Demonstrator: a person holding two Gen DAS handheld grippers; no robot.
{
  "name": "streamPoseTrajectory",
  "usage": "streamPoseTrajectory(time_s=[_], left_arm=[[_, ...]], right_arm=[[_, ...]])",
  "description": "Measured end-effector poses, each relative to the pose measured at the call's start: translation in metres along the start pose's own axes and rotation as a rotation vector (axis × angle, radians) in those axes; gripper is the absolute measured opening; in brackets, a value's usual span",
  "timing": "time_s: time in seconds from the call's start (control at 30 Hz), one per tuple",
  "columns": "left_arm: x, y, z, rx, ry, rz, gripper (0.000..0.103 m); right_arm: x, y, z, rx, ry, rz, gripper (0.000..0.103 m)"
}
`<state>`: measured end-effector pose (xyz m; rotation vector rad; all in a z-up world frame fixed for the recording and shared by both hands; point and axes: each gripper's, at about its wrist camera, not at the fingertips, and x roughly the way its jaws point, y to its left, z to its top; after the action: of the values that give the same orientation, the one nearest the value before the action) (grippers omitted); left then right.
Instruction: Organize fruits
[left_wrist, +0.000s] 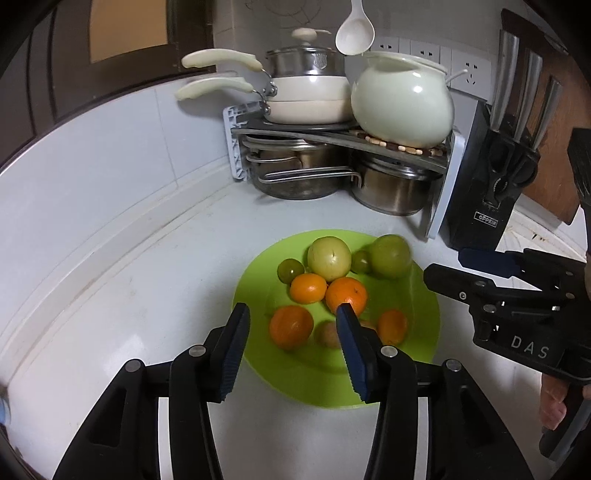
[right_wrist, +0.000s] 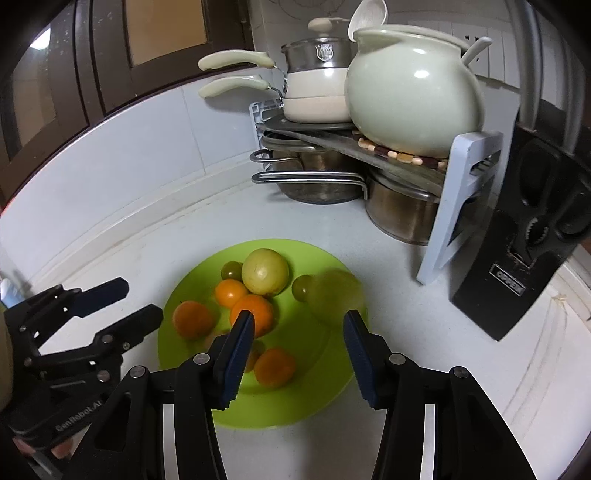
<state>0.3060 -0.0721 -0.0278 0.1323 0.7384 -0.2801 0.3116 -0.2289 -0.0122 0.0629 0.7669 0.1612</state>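
A lime green plate (left_wrist: 303, 384) lies on the white counter and holds several oranges (left_wrist: 346, 295), a yellow-green round fruit (left_wrist: 328, 258), a larger green fruit (left_wrist: 390, 255) that looks blurred, two small green fruits (left_wrist: 290, 269) and a brownish one (left_wrist: 327, 334). My left gripper (left_wrist: 291, 310) hovers open over the plate's near left side; nothing sits between its blue pads. My right gripper (right_wrist: 298, 317) is open too, above the plate's near right, with the blurred green fruit (right_wrist: 336, 295) just beyond its right finger. Each gripper shows in the other's view: right gripper (left_wrist: 443, 264), left gripper (right_wrist: 144, 301).
Behind the plate a corner rack (left_wrist: 332, 136) carries cream pans (left_wrist: 306, 99) and a pale green ceramic pot (left_wrist: 402, 99), with steel pots (left_wrist: 391, 192) underneath. A black knife block (left_wrist: 487, 184) stands at the right. Tiled wall curves along the left. A person's hand (left_wrist: 554, 406) grips the right tool.
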Motion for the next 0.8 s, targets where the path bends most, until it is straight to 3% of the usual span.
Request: streamPoseTrajectory(time_s=[0.27,0.8], left_arm=[[-0.043,-0.001,-0.023,-0.043,-0.027,0.005,0.056],[-0.169,-0.015,-0.079,-0.056,-0.161,0.036,0.074]], right_arm=[[-0.044,0.013,-0.023,-0.013,-0.050,-0.018,0.051],[-0.167,0.042,-0.080,-0.055,-0.231,-0.087,0.073]])
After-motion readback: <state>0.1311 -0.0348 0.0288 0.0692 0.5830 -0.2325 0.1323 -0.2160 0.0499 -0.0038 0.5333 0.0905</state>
